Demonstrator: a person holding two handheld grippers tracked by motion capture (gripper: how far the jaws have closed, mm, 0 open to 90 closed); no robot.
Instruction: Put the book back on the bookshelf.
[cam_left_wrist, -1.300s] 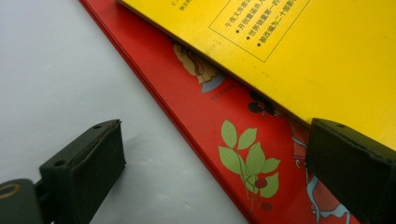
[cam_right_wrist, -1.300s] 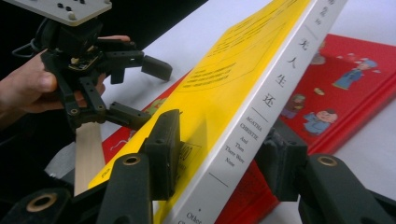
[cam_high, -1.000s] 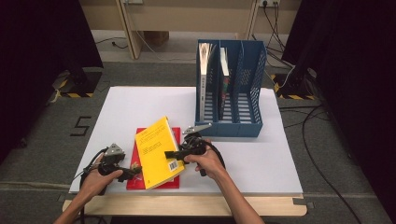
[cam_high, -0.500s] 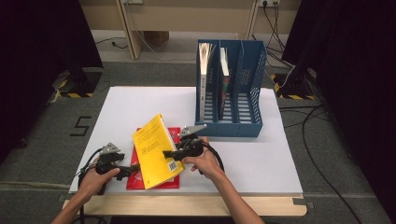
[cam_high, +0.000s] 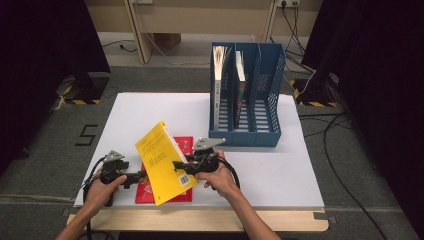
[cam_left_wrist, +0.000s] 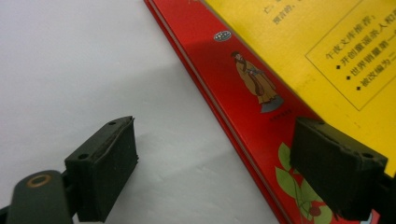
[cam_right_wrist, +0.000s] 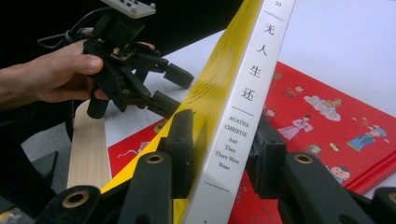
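Note:
A yellow book (cam_high: 162, 162) is tilted up off the white table, and its white spine (cam_right_wrist: 243, 107) stands between the pads of my right gripper (cam_high: 179, 167) (cam_right_wrist: 222, 135). That gripper's jaws have just been closing and now press on the book. Under it a red picture book (cam_high: 182, 145) (cam_left_wrist: 243, 93) (cam_right_wrist: 327, 116) lies flat. My left gripper (cam_high: 141, 176) (cam_left_wrist: 215, 172) (cam_right_wrist: 170, 88) is at the red book's left edge. Its jaws have just been opening a little and grip nothing: one pad is over the table, the other over the red cover.
A blue file rack (cam_high: 245, 135) stands at the back right of the table (cam_high: 300, 165), with two books (cam_high: 218, 85) upright in its left slots. A wooden strip runs along the table's front edge (cam_high: 200, 220). Cables trail on the floor at right.
The right gripper has raised the yellow book's spine edge, so the book stands steeper and reveals more of the red book. The left hand has stayed in place.

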